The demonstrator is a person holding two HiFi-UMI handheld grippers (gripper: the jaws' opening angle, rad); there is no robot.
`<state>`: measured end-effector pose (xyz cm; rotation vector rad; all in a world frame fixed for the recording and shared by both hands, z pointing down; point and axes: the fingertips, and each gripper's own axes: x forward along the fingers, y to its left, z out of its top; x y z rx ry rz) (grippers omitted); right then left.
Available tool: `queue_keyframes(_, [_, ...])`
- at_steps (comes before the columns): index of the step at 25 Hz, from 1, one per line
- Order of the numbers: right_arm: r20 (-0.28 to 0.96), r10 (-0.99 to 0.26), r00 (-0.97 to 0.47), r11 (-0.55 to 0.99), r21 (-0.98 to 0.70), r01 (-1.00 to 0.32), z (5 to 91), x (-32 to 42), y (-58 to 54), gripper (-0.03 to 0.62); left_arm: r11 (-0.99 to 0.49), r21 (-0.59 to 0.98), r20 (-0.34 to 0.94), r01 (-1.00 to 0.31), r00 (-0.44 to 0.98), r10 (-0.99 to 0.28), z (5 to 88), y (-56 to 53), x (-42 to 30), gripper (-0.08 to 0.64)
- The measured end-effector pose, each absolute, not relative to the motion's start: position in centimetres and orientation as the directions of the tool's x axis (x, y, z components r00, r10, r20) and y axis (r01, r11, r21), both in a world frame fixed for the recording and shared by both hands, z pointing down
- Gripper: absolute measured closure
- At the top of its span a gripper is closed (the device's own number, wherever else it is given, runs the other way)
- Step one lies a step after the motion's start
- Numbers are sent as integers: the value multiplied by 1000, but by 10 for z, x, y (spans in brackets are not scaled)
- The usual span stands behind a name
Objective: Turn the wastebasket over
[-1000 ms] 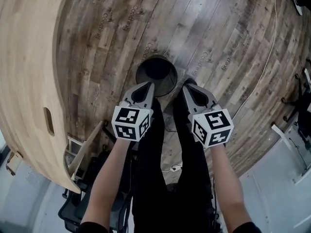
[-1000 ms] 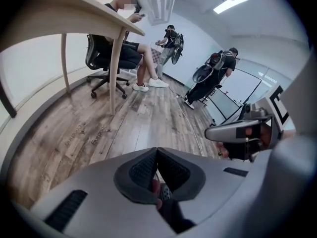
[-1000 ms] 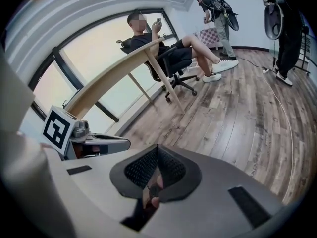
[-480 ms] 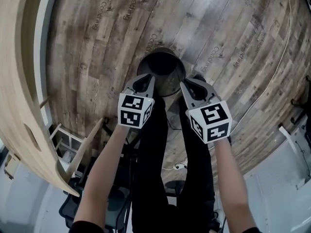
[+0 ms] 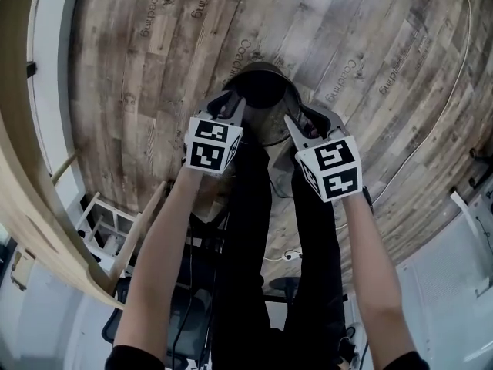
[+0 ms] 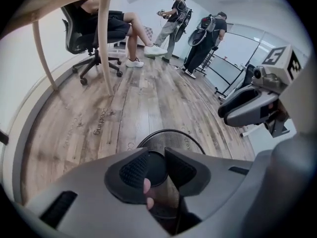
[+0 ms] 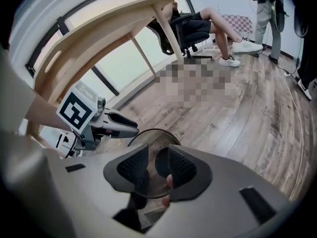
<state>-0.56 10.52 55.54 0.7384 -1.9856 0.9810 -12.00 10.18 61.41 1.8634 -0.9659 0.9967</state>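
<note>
A black mesh wastebasket (image 5: pixel 262 87) stands upright on the wood floor, mouth up, just in front of the person's feet. My left gripper (image 5: pixel 231 102) hangs at its left rim and my right gripper (image 5: pixel 296 126) at its right rim. Both have just been opening and stand partly open. In the left gripper view the left gripper (image 6: pixel 164 155) shows the basket's dark inside (image 6: pixel 171 139) through its gap. In the right gripper view the right gripper (image 7: pixel 158 155) hovers over the rim (image 7: pixel 148 135), which runs behind its gap. No pad presses on the mesh.
A curved wooden table (image 5: pixel 23 168) fills the left side, with an office chair beneath it. A thin cable (image 5: pixel 454 75) trails over the floor at the right. A seated person (image 6: pixel 114 24) and two standing people (image 6: pixel 203 38) are farther off.
Both grippers have dropped from above the basket down to its rim, one on each side. Their jaws, shut a second ago, now show a gap.
</note>
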Motion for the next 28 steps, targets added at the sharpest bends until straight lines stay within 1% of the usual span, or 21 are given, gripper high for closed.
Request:
queue_keyframes(5, [858, -143, -493, 539, -350, -766, 579, -2, 97, 459, -439, 217, 909, -872, 344, -235, 637, 90, -133, 439])
queue_keyframes(12, [886, -139, -442, 573, -291, -766, 616, 5, 89, 459, -454, 211, 928, -865, 323, -184, 668, 85, -147, 440])
queue_keyframes(16, [894, -108, -435, 575, -300, -761, 634, 6, 91, 462, -493, 219, 933, -842, 329, -148, 676, 92, -148, 441])
queue_keyframes(19, [903, -92, -419, 586, -291, -756, 649, 5, 93, 466, -502, 230, 935, -834, 332, -122, 683, 94, -152, 448])
queue_keyframes(22, [910, -83, -406, 601, -280, -749, 661, 6, 92, 471, -497, 233, 935, -836, 334, -123, 687, 95, -153, 452])
queue_keyframes(28, [920, -69, -385, 617, -264, -741, 678, 4, 96, 492, -534, 233, 940, -813, 329, -91, 693, 100, -150, 485])
